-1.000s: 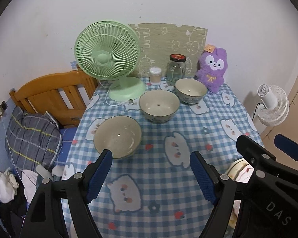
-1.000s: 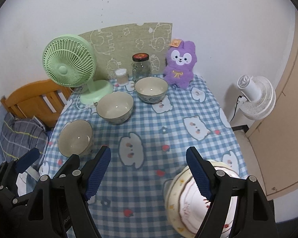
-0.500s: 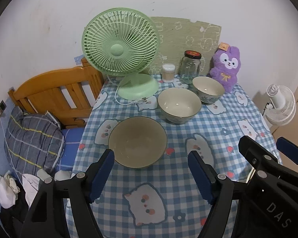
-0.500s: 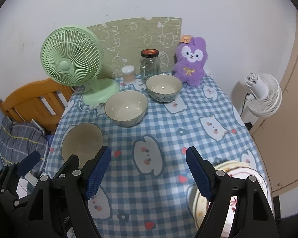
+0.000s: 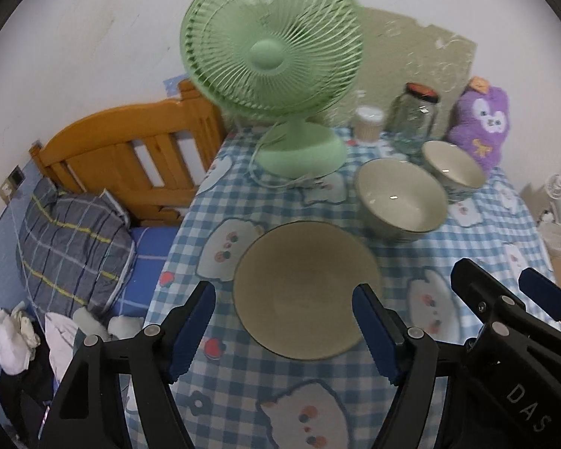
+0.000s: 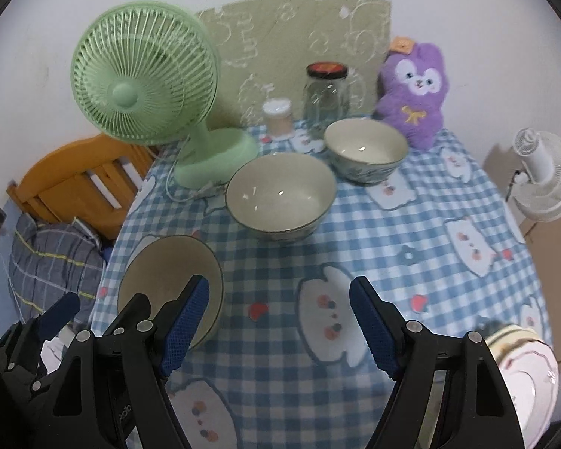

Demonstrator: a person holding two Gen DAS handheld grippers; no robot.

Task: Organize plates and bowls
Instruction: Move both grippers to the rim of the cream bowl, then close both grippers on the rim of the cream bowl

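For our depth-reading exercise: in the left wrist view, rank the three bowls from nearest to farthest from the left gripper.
From the left gripper:
1. Tan bowl, between the open fingers.
2. Middle bowl, further back, to the right.
3. Far bowl, beside the plush toy.

We have brought both grippers forward and down over the table: the near bowl (image 5: 304, 290) now sits between the left gripper (image 5: 284, 331) pads, untouched, its jaws having just been closing slightly; the right gripper (image 6: 278, 327) hangs over bare cloth, the plate stack (image 6: 520, 359) slipping to the frame edge
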